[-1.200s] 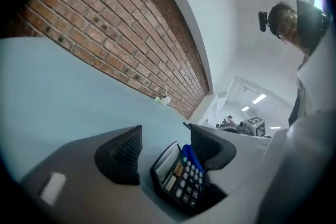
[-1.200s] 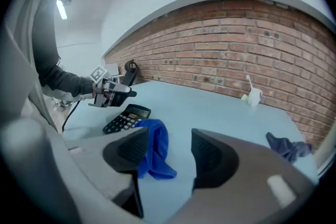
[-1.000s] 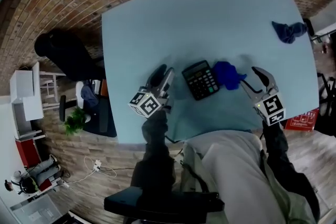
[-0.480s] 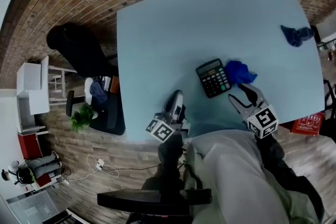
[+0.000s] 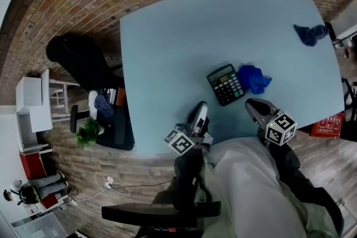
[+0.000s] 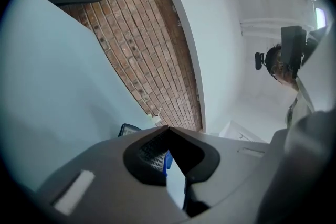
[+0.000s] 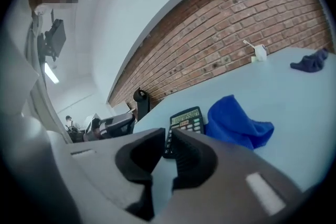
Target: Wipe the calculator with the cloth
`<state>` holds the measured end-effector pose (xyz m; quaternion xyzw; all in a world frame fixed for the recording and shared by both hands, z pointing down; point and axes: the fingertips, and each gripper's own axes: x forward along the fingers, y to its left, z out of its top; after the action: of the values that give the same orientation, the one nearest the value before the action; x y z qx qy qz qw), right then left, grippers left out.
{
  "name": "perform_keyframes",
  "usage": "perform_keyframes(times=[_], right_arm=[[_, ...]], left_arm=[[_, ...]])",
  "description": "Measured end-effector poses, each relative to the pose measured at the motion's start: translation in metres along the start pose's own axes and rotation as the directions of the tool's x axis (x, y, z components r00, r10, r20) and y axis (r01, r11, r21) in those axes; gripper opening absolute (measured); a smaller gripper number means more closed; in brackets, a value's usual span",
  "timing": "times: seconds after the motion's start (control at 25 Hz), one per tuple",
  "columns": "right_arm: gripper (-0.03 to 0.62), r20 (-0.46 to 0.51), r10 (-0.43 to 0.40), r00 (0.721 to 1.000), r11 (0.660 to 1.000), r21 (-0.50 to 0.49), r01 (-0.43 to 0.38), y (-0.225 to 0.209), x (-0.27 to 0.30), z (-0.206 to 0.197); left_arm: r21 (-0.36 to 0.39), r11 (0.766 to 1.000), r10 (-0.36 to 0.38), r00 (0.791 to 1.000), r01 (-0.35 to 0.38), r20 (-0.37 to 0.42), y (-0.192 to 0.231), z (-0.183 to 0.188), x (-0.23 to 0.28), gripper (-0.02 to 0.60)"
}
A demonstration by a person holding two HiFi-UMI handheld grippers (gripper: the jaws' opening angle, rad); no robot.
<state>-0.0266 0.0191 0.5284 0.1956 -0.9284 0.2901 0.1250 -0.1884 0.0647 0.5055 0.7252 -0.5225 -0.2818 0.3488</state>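
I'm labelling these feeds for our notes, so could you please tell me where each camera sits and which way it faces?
Head view: on the person's head, facing steeply down at the table, calculator and blue cloth; left gripper, right gripper and sleeves show.
Left gripper view: on that gripper, rolled sideways, facing across the table to the brick wall; jaws together, empty.
Right gripper view: on that gripper, facing calculator and blue cloth; jaws closing on nothing.
Head and right gripper views share calculator and blue cloth.

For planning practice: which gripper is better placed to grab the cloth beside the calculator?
Probably the right gripper: the cloth lies just ahead of it, though its empty jaws are closing.
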Motion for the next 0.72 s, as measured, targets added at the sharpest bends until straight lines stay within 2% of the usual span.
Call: perform_keyframes(times=[0.24, 0.48, 0.72], right_arm=[[0.040, 0.007, -0.010, 1.000, 0.994, 0.109, 0.009, -0.010, -0.004, -0.009], [0.035, -0.019, 0.032, 0.999, 0.995, 0.100, -0.030, -0.002, 0.004, -0.014], [0.012, -0.006, 0.033, 0.999, 0.992, 0.120, -0.032, -0.006, 0.001, -0.014]], left_arm=[[-0.029, 1.000, -0.008, 1.000, 0.009, 0.026, -0.001, -0.002, -0.004, 0.003], [-0.025, 1.000, 0.001, 0.997, 0.001, 0.075, -0.004, 0.004, -0.018, 0.003], [-0.032, 0.999, -0.004, 0.997, 0.006, 0.078, -0.006, -0.001, -0.015, 0.003]])
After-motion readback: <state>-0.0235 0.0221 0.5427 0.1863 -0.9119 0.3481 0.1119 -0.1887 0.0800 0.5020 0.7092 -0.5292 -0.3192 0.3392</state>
